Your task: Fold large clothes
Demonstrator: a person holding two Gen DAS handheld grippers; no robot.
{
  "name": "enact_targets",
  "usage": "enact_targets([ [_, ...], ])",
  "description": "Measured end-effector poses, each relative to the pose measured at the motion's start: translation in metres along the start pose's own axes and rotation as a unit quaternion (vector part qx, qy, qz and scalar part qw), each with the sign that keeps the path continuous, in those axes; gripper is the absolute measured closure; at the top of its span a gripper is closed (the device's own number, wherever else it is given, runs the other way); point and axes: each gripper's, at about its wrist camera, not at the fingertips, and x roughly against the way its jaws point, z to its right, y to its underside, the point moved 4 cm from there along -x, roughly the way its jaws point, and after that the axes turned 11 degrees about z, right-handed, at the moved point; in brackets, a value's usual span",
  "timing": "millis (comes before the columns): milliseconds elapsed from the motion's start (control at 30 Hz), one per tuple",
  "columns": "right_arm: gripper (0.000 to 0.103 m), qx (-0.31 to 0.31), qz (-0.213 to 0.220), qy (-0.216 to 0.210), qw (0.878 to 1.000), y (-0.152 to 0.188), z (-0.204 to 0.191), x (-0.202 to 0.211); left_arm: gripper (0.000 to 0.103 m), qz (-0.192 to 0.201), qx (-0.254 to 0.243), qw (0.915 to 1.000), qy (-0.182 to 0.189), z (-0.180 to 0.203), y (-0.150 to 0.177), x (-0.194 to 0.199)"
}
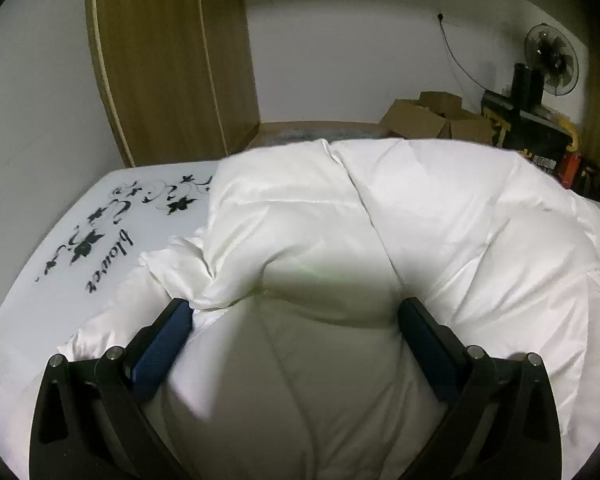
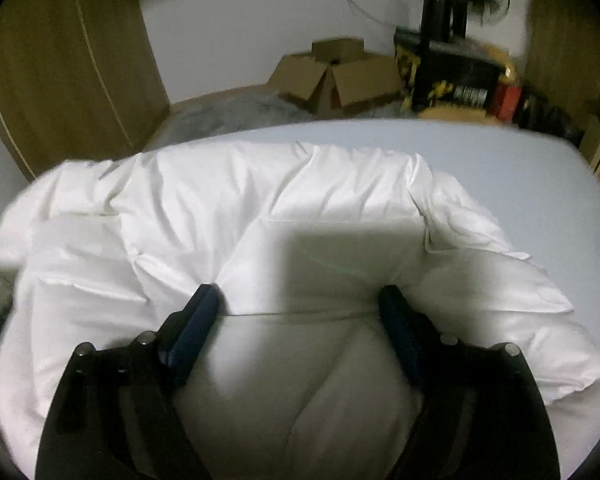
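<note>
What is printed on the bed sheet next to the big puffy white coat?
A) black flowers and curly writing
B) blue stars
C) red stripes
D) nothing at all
A: in the left wrist view the white bed sheet shows black flowers and curly writing just left of the puffy white coat.

Both hand-held grippers apparently gape wide, angled downward.

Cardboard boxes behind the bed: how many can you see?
3, clustered on the floor by the far wall: a flat-lidded one at the back, an open-flapped one left, another right. More may be hidden behind them.
</note>
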Motion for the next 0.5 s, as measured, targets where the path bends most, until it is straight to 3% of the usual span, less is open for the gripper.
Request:
enact_targets([
  [100, 0.019, 0.02, 0.009, 0.019, 1.0, 0.007, -0.012, -0.004, 0.0, -0.011, 0.007, 0.9999, 0.01, -0.002, 0.003, -0.006],
  [500, 0.018, 0.011, -0.02, 0.013, 1.0, 0.007, -0.008, -0.031, 0.0, -0.044, 0.021, 0.9985, 0.026, -0.003, 0.006, -0.02],
])
